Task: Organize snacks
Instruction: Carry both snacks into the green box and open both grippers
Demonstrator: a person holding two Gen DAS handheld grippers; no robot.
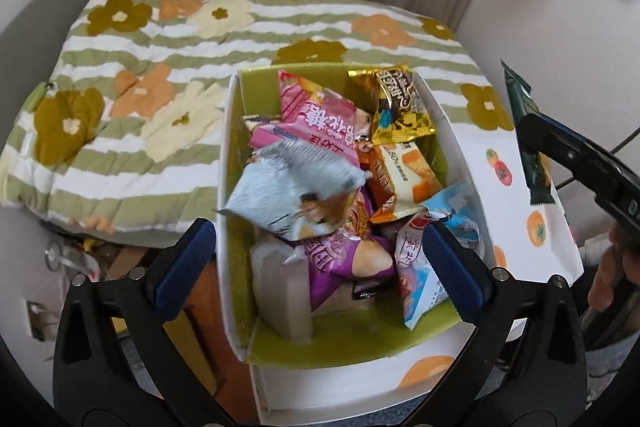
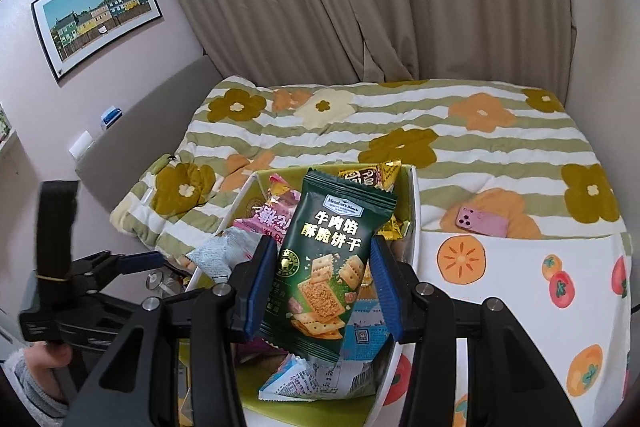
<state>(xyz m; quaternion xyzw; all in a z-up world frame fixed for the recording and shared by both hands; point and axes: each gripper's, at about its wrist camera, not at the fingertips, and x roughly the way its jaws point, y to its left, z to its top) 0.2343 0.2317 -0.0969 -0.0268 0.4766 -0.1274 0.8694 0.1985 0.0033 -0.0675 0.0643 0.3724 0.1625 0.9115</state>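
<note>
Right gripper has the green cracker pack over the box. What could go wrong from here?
1. The box is already heaped; the grey packet rides high near the left wall, so a dropped green cracker pack may slide out or knock it over.
2. The right gripper grips the pack only at its lower half; the top could flop and catch the rim.
3. The left gripper, open right above the box, could collide with the right one.

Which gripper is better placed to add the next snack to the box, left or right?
Right. The right gripper already grips the dark green cracker packet above the snack box. The left gripper is open and holds nothing.
</note>
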